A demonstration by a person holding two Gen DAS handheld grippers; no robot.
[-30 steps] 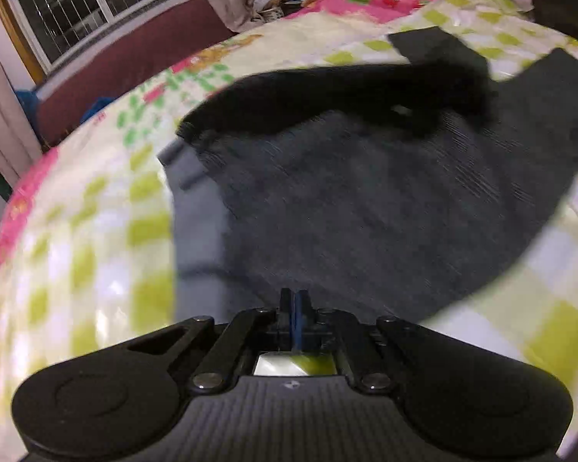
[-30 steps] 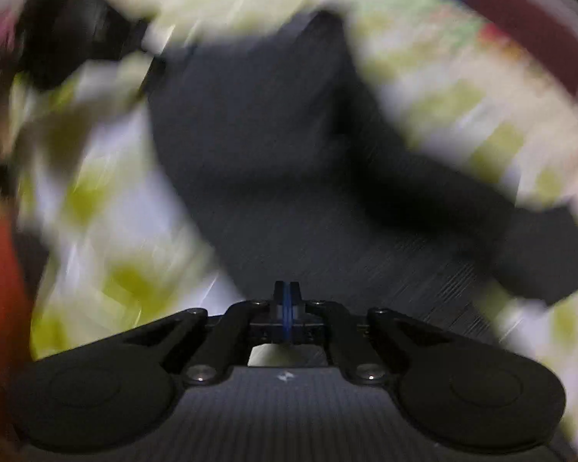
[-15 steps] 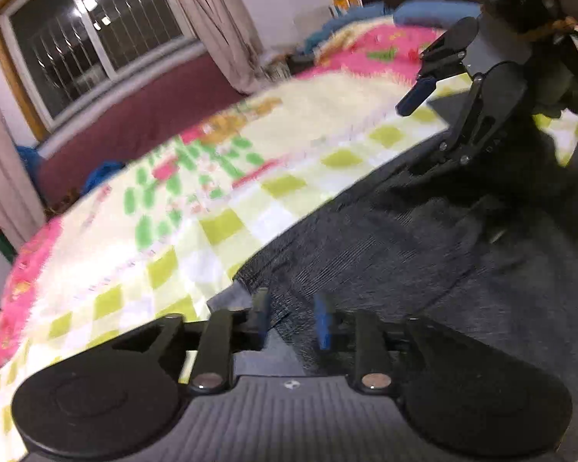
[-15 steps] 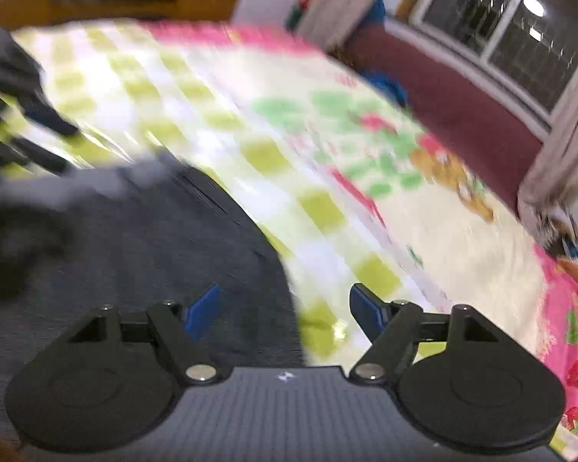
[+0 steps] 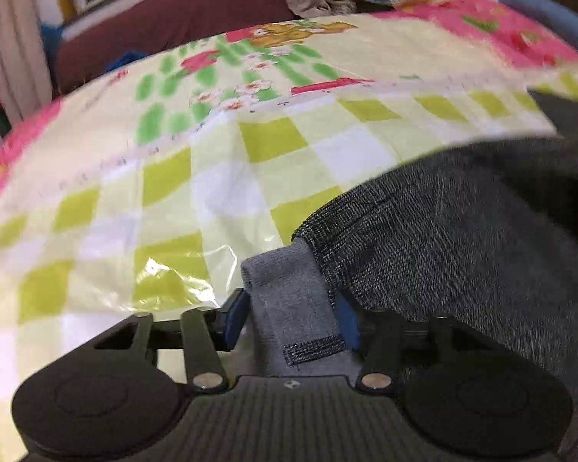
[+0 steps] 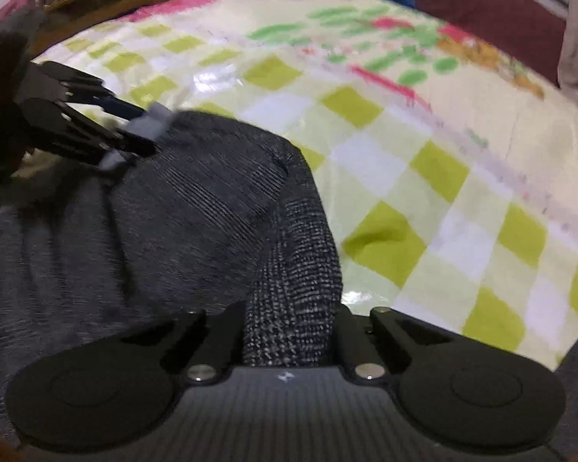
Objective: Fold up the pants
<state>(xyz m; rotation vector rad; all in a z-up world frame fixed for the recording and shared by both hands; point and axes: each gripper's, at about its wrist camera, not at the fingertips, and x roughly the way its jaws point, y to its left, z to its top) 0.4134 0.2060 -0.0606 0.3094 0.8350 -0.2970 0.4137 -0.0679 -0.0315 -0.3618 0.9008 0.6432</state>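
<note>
Mostly the dark grey knitted pants (image 5: 462,254) fill the lower right of the left wrist view and the lower left and centre of the right wrist view (image 6: 181,223), lying on a bedspread (image 5: 219,177) of yellow-green and white checks. In the left wrist view a paler grey band of the pants, with a small dark tab sewn on it, runs down the bottom centre between the two blue pads of the left gripper (image 5: 291,317); the pads stand on either side of that band, and I cannot tell whether they press it. That same gripper shows at the upper left of the right wrist view (image 6: 135,131), its tips at the pale edge of the cloth. At the bottom centre of the right wrist view a thick fold of the pants passes between the fingers of the right gripper (image 6: 291,331), which sit spread around it. Beyond the checks lies a pink and green floral panel (image 5: 250,73), then a maroon wall (image 5: 165,19) along the top.
</note>
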